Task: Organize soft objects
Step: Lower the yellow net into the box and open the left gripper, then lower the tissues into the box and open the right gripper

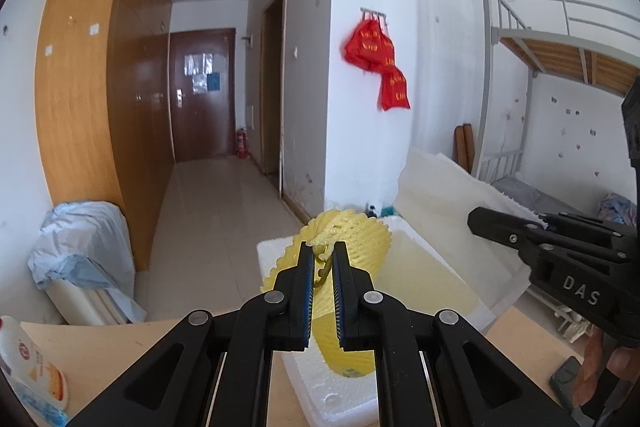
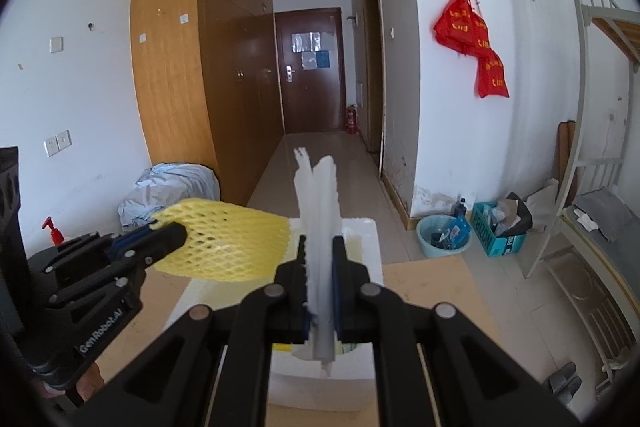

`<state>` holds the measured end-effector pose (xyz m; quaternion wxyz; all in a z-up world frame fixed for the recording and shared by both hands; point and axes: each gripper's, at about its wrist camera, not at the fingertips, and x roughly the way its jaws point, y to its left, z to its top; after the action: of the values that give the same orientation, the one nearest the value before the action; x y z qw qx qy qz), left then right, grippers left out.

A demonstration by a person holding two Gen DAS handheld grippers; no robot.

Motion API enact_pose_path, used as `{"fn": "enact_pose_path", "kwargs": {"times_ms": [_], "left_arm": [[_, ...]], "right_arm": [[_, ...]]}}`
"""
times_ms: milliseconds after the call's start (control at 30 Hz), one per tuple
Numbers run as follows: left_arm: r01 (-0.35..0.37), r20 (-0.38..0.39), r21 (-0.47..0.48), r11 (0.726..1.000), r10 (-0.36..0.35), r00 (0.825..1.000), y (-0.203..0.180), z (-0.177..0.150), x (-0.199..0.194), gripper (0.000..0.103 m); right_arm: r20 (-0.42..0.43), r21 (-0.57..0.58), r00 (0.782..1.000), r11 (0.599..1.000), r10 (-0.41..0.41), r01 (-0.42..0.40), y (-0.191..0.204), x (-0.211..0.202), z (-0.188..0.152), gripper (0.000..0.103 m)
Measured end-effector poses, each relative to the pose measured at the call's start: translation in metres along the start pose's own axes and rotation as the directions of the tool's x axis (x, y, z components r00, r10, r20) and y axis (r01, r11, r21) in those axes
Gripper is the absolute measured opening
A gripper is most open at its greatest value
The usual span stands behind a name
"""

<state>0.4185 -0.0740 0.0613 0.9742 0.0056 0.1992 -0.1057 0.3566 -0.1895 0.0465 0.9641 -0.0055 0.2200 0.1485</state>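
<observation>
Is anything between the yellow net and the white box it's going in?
Nothing visible. The left gripper holds the yellow foam net just above the open white foam box; the right gripper holds white foam sheet alongside.

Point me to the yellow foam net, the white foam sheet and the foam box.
yellow foam net (image 2: pixel 224 247), right wrist view, mesh middle
white foam sheet (image 2: pixel 320 227), right wrist view, upright edge
foam box (image 1: pixel 276 259), left wrist view, rim

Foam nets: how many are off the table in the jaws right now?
2. The yellow foam net is pinched in the left gripper, over the white foam box. The white foam net is pinched upright in the right gripper. More may lie hidden inside the box.
</observation>
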Motion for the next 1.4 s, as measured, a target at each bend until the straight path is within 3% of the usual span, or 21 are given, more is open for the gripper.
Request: {"fn": "enact_pose_path", "kwargs": {"times_ms": [233, 600, 633, 700, 767, 800, 867, 1233, 1400], "left_arm": [[0.044, -0.015, 0.027, 0.999, -0.044, 0.999, -0.004, -0.004, 0.017, 0.009], [0.021, -0.028, 0.048, 0.999, -0.020, 0.999, -0.002, -0.007, 0.023, 0.011], [0.021, -0.030, 0.044, 0.999, -0.019, 0.999, -0.001, -0.006, 0.023, 0.014], [0.018, -0.040, 0.045, 0.999, -0.016, 0.999, -0.001, -0.006, 0.025, 0.033], [0.004, -0.031, 0.047, 0.999, -0.003, 1.000, -0.002, -0.007, 0.025, 0.086], [-0.007, -0.004, 0.046, 0.999, 0.007, 1.000, -0.002, -0.007, 0.022, 0.094], [-0.048, 0.036, 0.061, 0.997, 0.045, 0.998, -0.005, -0.006, 0.017, 0.097], [-0.071, 0.020, 0.037, 0.997, 0.071, 0.997, 0.007, -0.005, 0.016, 0.097], [-0.105, 0.025, 0.014, 0.994, 0.105, 0.994, 0.022, -0.005, 0.010, 0.103]], "right_arm": [[-0.010, 0.013, 1.000, 1.000, -0.013, 0.013, -0.005, 0.002, -0.001, 0.011], [-0.018, 0.011, 1.000, 1.000, -0.014, 0.014, -0.003, 0.007, 0.003, 0.011], [-0.017, 0.011, 1.000, 1.000, -0.013, 0.013, -0.004, 0.007, 0.003, 0.011], [-0.017, 0.009, 1.000, 1.000, -0.013, 0.014, -0.004, 0.007, 0.003, 0.011], [-0.016, 0.009, 1.000, 1.000, -0.014, 0.014, -0.003, 0.008, 0.004, 0.011], [-0.016, 0.008, 1.000, 1.000, -0.014, 0.014, -0.003, 0.009, 0.004, 0.011], [-0.014, 0.012, 1.000, 1.000, -0.015, 0.015, -0.004, 0.010, 0.005, 0.011], [-0.018, 0.004, 1.000, 1.000, -0.014, 0.014, -0.002, 0.013, 0.006, 0.011], [-0.024, -0.004, 1.000, 1.000, -0.004, 0.004, 0.000, 0.015, 0.006, 0.011]]}}
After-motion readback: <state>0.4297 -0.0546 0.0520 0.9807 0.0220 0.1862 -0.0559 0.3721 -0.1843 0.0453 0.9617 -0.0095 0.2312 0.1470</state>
